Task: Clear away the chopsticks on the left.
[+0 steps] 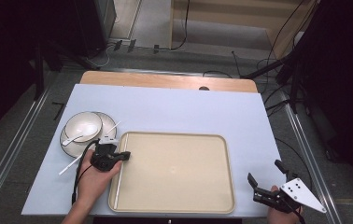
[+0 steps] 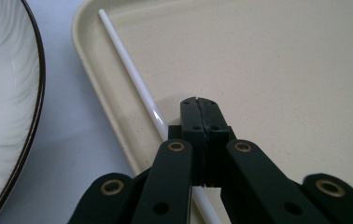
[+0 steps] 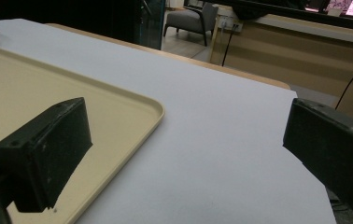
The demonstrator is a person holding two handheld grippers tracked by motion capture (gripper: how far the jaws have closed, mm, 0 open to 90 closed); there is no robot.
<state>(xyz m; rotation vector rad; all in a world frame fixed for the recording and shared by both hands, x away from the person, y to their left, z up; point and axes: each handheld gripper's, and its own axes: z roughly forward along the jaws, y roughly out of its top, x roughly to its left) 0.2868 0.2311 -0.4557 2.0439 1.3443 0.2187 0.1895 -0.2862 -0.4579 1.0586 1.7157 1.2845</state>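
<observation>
White chopstick [image 2: 132,77] crosses tray rim [image 2: 97,88] beside left gripper [image 2: 201,109].

Tray [image 1: 174,172] at the table's [image 1: 174,112] near centre; bowl [image 1: 84,126] with a spoon [image 1: 79,136] in it on a plate [image 1: 72,148], just beyond the tray's far-left corner. Chopstick [image 2: 132,77] slants across the tray's left rim, beneath my left gripper [image 1: 124,156]. My right gripper [image 1: 264,177] sits off the tray's near-right corner.

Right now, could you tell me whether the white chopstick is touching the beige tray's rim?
Touching. The left gripper view shows the white chopstick lying across the beige tray's rim with no gap, passing under the shut left gripper.
</observation>
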